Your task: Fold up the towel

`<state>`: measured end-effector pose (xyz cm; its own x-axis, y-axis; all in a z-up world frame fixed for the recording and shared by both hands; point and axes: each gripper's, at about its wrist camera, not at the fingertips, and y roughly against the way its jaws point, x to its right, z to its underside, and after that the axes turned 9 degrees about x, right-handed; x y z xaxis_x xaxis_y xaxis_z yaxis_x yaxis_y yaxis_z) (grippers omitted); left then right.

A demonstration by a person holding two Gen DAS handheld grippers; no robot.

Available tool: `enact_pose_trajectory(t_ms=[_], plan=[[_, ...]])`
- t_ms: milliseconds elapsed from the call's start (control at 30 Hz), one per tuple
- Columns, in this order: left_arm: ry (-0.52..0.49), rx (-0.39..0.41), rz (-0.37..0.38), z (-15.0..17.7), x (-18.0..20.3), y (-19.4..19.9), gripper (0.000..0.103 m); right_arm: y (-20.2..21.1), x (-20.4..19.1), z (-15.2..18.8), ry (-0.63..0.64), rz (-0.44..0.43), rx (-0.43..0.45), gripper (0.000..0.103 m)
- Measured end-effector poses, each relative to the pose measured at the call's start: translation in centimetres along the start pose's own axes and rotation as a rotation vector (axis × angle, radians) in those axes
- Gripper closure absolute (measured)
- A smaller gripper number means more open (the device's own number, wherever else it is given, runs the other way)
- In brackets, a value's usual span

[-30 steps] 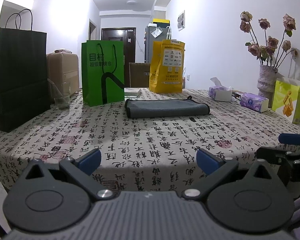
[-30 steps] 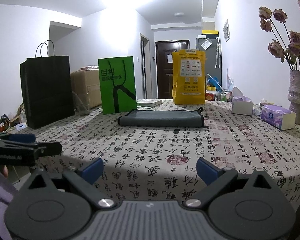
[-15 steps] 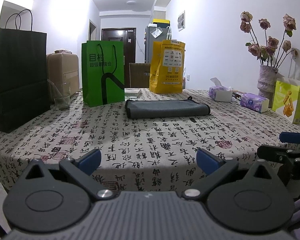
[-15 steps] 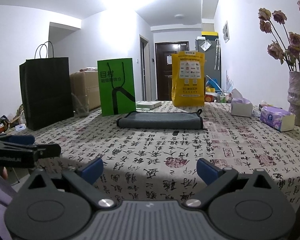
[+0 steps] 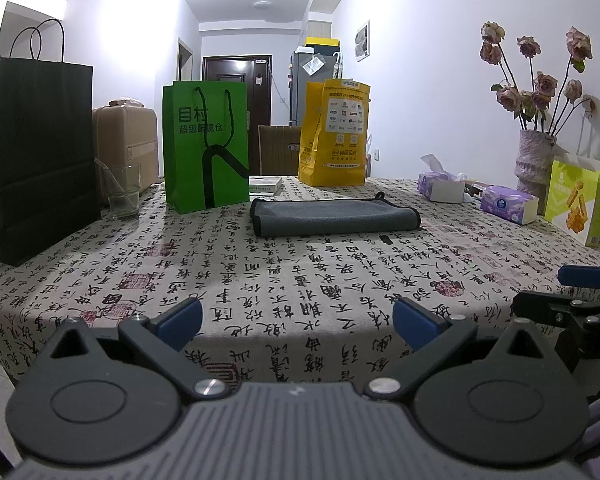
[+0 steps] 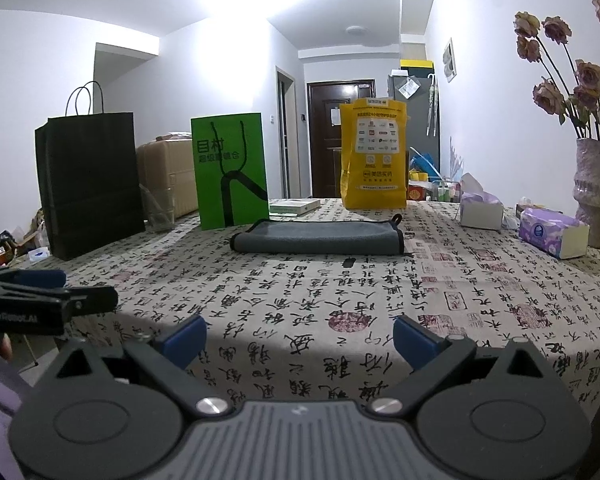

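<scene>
Approaching a gray towel (image 5: 335, 216) w/ both grippers empty, at the near edge of a desk (image 5: 300, 280).

Desk is wide, covered w/ a calligraphy-print cloth; bags, tissue boxes and a vase stand along its far and side edges. Towel lies flat near the desk's middle-far part, just in front of a green bag (image 5: 206, 150), well apart from both tools. It looks already doubled into a long, low strip, w/ a small loop at its right end. Left gripper (image 5: 298, 316) and right gripper (image 6: 300, 334) hover side by side, fingers spread wide, holding nothing. Judged step: the reach, nothing grasped yet. Next move prob. calls for going forward to the towel's ends and pinching them.
</scene>
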<state>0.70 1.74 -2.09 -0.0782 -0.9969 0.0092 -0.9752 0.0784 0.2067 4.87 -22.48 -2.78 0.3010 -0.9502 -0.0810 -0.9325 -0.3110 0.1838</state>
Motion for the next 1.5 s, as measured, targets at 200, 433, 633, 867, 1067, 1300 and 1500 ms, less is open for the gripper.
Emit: enact_pose_trajectory(t_ms=[200,433,633,867,1067,1300,1500], plan=[[0.000,0.000,0.000,0.00,0.00,0.00,0.000,0.14,0.01,0.02,0.003,0.003,0.012,0.002],[0.001,0.000,0.000,0.01,0.05,0.01,0.000,0.15,0.00,0.05,0.002,0.002,0.010,0.002],[0.000,-0.001,0.000,0.00,0.03,0.01,0.000,0.16,0.00,0.06,0.002,0.003,0.009,0.001],[0.000,-0.001,0.000,0.03,0.08,0.00,0.000,0.18,0.01,0.19,0.002,0.002,0.004,0.001],[-0.001,0.000,-0.001,-0.01,0.03,-0.04,0.000,0.18,-0.03,0.20,0.003,0.001,0.005,0.001],[-0.002,0.001,-0.001,-0.01,0.04,-0.09,0.000,0.22,0.05,0.07,0.004,0.007,0.008,0.001],[-0.002,0.000,-0.001,-0.01,0.06,-0.08,0.000,0.25,0.10,0.06,0.002,0.006,0.007,0.001]])
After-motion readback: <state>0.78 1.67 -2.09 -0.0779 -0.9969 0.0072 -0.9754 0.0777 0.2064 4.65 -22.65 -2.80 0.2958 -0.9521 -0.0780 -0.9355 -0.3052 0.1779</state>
